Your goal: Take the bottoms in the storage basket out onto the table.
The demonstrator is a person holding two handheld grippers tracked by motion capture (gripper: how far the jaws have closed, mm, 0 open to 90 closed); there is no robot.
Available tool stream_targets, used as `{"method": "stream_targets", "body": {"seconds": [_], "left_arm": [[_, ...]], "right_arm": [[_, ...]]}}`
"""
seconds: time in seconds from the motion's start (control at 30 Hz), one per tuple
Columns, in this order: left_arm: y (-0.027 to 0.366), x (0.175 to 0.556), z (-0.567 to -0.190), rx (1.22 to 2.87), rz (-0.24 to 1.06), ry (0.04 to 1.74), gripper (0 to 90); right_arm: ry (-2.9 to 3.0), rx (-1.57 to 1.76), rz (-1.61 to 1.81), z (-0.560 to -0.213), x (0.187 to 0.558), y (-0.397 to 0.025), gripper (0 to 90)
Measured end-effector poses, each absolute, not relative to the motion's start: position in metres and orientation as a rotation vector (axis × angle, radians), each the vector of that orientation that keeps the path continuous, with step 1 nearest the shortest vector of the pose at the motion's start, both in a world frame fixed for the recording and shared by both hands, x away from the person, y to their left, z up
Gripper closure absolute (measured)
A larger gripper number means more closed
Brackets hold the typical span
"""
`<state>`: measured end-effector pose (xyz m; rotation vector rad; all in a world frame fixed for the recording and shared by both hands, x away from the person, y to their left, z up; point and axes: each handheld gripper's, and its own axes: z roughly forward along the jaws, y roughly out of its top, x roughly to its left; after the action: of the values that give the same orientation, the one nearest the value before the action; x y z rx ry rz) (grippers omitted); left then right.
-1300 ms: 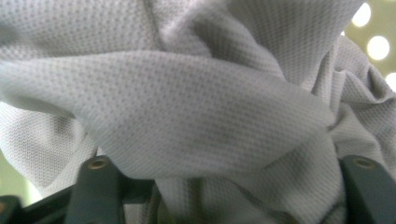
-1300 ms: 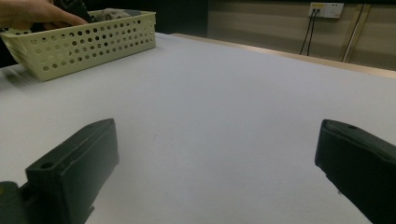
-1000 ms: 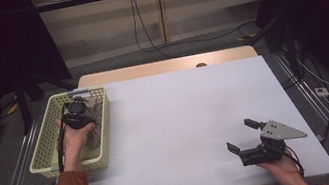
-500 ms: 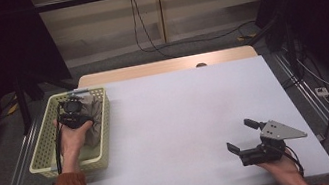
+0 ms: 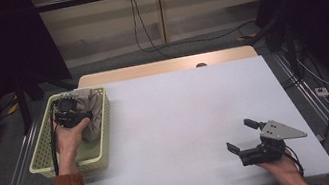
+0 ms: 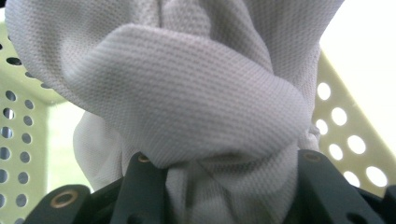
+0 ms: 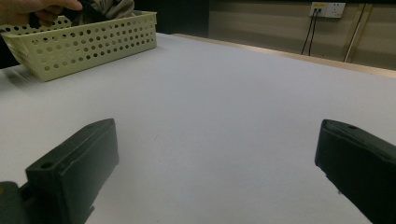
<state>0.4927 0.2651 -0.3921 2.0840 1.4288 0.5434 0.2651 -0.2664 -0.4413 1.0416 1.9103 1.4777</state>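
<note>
A bunched grey cloth lies in a pale green perforated basket at the table's left edge. My left gripper is down inside the basket, shut on the cloth. In the left gripper view the cloth bulges over both black jaws and narrows between them, with the basket wall behind. My right gripper rests low over the white table near its front right corner. It is open, with nothing between its jaws.
The right gripper view shows the basket far off to its left, with a hand above it. A wooden strip runs along the table's far edge. Cables hang on the wall behind, and metal rails flank the table.
My left gripper has moved a little toward the basket's far end, and the cloth has bunched up with it. The right gripper has stayed still.
</note>
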Motion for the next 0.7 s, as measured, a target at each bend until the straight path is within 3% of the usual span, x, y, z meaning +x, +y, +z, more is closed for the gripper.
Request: {"method": "stream_targets", "body": {"seconds": [0.7], "left_arm": [[0.279,0.481,-0.376,1.908,0.611,1.379,61.6]], "right_arm": [[1.91,1.04,1.481,-0.441,0.265,-0.266,0.0]]}}
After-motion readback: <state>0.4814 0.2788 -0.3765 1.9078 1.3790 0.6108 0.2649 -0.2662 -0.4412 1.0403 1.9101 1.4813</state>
